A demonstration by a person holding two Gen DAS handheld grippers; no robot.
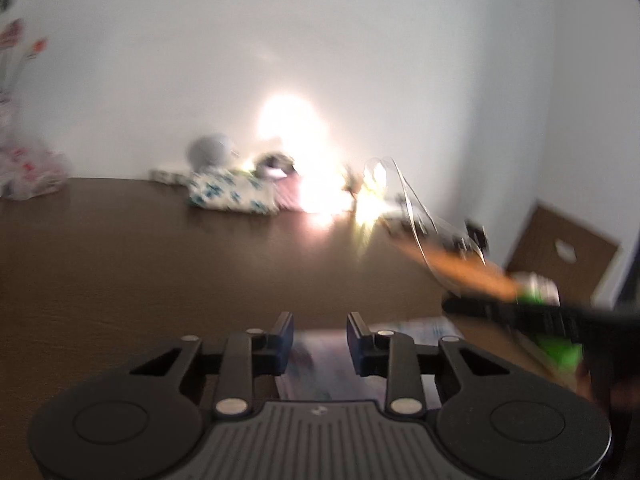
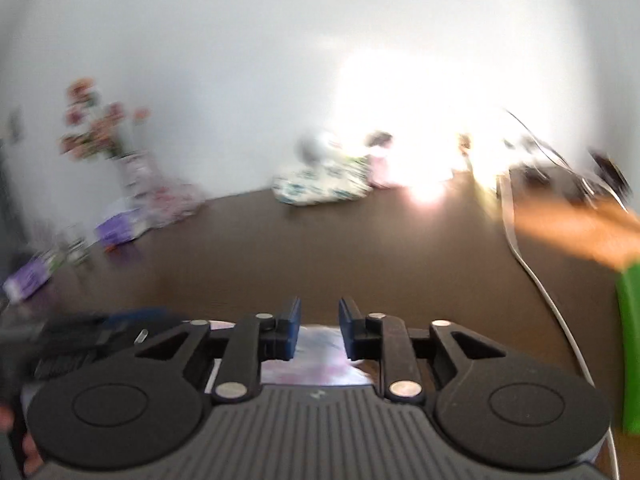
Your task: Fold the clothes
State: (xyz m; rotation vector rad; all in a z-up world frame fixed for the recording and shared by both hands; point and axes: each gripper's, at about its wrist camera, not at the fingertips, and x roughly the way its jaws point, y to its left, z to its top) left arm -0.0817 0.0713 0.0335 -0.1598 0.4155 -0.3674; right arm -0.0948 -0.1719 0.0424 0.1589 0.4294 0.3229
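Dark brown wooden table [image 1: 160,248]. On it: pale folded garment [image 2: 316,360] near edge, patterned fabric bundle [image 1: 232,196] and flower vase [image 2: 132,168] by wall.

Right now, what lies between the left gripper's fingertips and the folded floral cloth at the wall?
Only bare brown table, seen in the left wrist view, between the left gripper and the folded floral cloth.

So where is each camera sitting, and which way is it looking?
Left wrist view: sits on the left gripper, looking along its fingers across the brown table to the white wall; jaws apart, a blurred pale garment below; the other gripper's blurred dark shape at far right.
Right wrist view: sits on the right gripper, facing the same wall; jaws apart above the garment; a fingertip at the lower left edge.
Both share the table, the patterned bundle and the bright glare.
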